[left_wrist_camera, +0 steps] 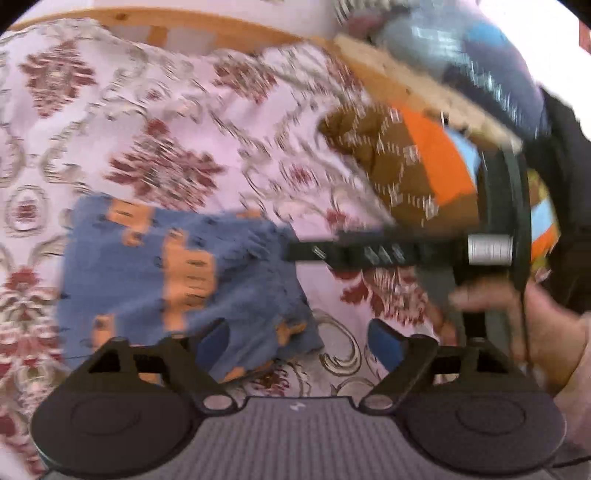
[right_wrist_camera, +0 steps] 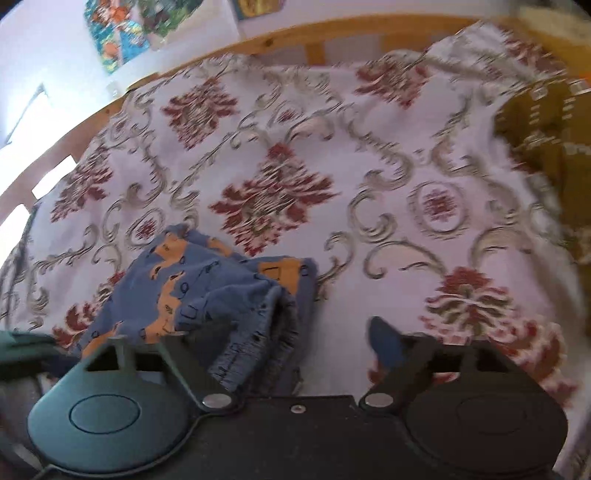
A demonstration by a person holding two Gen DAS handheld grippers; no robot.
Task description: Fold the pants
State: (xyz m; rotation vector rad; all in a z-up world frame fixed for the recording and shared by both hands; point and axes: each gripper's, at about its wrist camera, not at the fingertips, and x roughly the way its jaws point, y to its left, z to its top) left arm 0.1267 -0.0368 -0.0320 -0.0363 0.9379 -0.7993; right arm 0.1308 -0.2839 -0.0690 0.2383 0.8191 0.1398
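The blue pants with orange patches [left_wrist_camera: 177, 280] lie folded in a compact bundle on the patterned bedspread [left_wrist_camera: 155, 122]. My left gripper [left_wrist_camera: 299, 343] is open just above the bundle's near right corner, its left finger over the cloth. In the left wrist view the right gripper's body [left_wrist_camera: 388, 251] reaches in from the right, held by a hand [left_wrist_camera: 535, 325]. In the right wrist view the pants [right_wrist_camera: 221, 302] lie at lower left, thick edge toward me. My right gripper [right_wrist_camera: 295, 347] is open and holds nothing; its left finger is behind the cloth.
A brown patterned cushion with orange and blue patches [left_wrist_camera: 399, 162] sits at the bed's right side; it also shows in the right wrist view [right_wrist_camera: 546, 133]. A wooden bed frame [right_wrist_camera: 332, 33] runs along the far edge. Posters [right_wrist_camera: 122, 29] hang on the wall.
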